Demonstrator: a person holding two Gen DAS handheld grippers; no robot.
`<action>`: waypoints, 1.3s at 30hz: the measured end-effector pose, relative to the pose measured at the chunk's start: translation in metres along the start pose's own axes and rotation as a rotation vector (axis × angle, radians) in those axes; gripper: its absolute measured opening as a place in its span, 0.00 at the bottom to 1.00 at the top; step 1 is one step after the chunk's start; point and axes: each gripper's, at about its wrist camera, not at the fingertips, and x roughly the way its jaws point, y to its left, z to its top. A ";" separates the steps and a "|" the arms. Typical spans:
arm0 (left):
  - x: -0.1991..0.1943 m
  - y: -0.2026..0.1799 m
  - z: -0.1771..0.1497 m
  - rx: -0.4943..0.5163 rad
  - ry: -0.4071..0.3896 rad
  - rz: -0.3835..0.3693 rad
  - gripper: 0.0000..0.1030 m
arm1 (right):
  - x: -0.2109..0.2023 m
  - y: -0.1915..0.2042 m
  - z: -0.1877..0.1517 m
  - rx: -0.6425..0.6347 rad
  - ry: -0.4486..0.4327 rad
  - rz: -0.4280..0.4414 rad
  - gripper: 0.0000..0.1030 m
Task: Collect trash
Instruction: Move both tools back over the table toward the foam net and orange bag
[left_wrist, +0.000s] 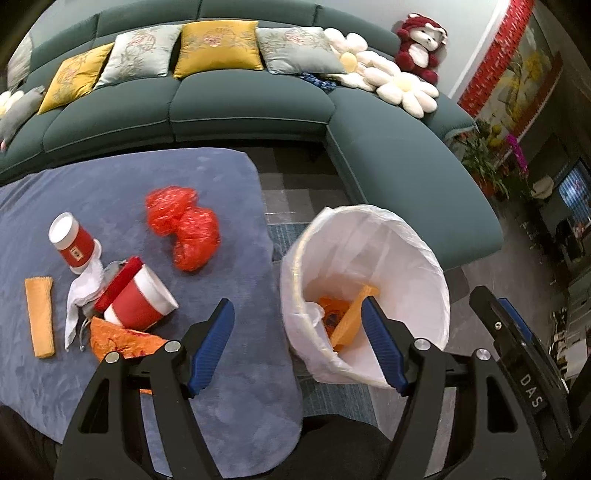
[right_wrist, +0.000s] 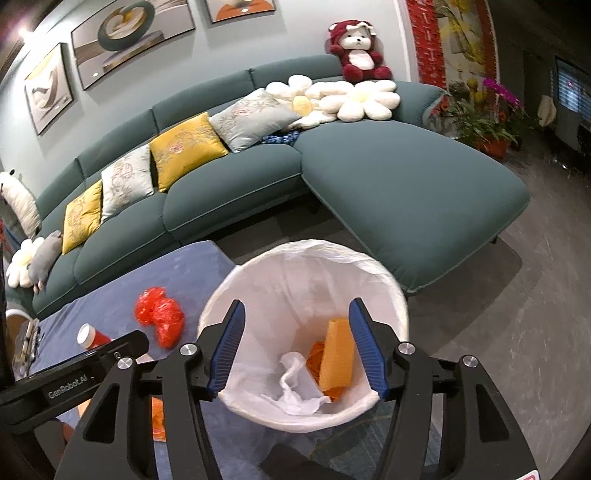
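Partway through, the left gripper (left_wrist: 297, 317) stood released and empty; to its left, two cups (left_wrist: 138, 301), a red bag (left_wrist: 183, 227) and wrappers (left_wrist: 38, 317) remained on the table (left_wrist: 221, 406). Seen from the right gripper (right_wrist: 295, 330), likewise released, the bin (right_wrist: 314, 266) directly beneath held orange wrappers (right_wrist: 336, 356) and tissue (right_wrist: 295, 384).

two red cups (left_wrist: 75, 242), one lined bin (left_wrist: 424, 258)

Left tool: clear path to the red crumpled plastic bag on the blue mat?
Probably yes. The left tool is open and empty, and the red crumpled plastic bag lies alone on the blue mat ahead of it, with bare mat between. The cups sit off to one side, the bin to the other.
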 end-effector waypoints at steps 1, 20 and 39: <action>-0.001 0.003 0.000 -0.008 -0.002 0.003 0.66 | 0.000 0.005 0.000 -0.006 -0.001 0.005 0.59; -0.025 0.113 -0.014 -0.191 -0.030 0.108 0.76 | 0.003 0.093 -0.023 -0.148 0.054 0.098 0.76; -0.035 0.231 -0.058 -0.342 0.005 0.240 0.82 | 0.028 0.172 -0.092 -0.282 0.198 0.151 0.81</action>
